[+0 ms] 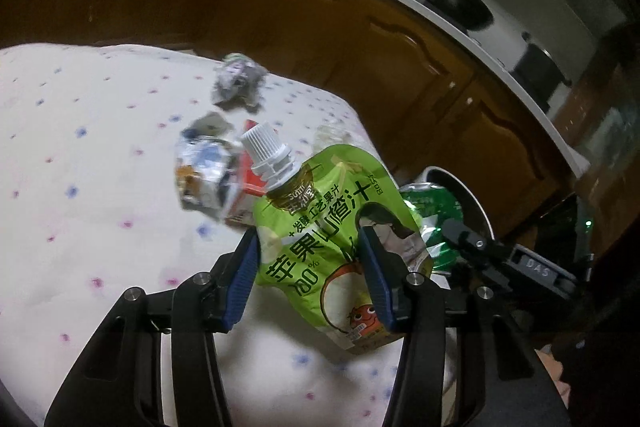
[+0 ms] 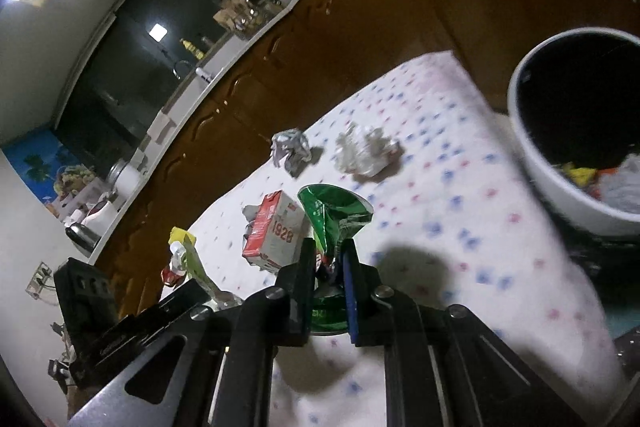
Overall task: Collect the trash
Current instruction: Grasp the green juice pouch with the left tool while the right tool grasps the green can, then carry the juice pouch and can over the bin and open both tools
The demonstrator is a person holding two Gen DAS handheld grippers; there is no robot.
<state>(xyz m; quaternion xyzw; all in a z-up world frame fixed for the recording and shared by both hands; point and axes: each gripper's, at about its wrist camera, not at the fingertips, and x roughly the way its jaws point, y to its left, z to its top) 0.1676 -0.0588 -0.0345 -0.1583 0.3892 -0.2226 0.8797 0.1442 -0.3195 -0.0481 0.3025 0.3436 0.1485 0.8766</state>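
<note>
Landmark is the white bin (image 2: 560, 183), which stands at the far right edge of the table w/ dotted cloth (image 2: 460, 227).

Nearest: the right gripper (image 2: 329, 259) has its jaws clenched on a crushed green can (image 2: 334, 211). The can is pinched at its narrow waist, its flared open end points away from the camera, and it seems lifted a bit above the cloth, its shadow lying toward the bin side. In my judgement this hand is the nearer one to the bin, which lies ahead and to the right of its jaws, so the coming move is a swing to the right and up over the rim.

The left gripper (image 1: 308, 267) grasps a green juice pouch (image 1: 320, 239). Its jaws are closed on the pouch's two side edges, and the long axis runs from the fingers forward, the white cap (image 1: 266, 157) away from the camera. It is farther from the bin, on the side opposite to it.

Farther from the bin than the can: a red and white carton (image 2: 276, 233) lies on the cloth, approx. beside the can. Beyond it are a foil ball (image 2: 291, 151) and a crumpled white paper (image 2: 366, 151), the paper being closer to the bin. Some trash lies already inside the bin.
</note>
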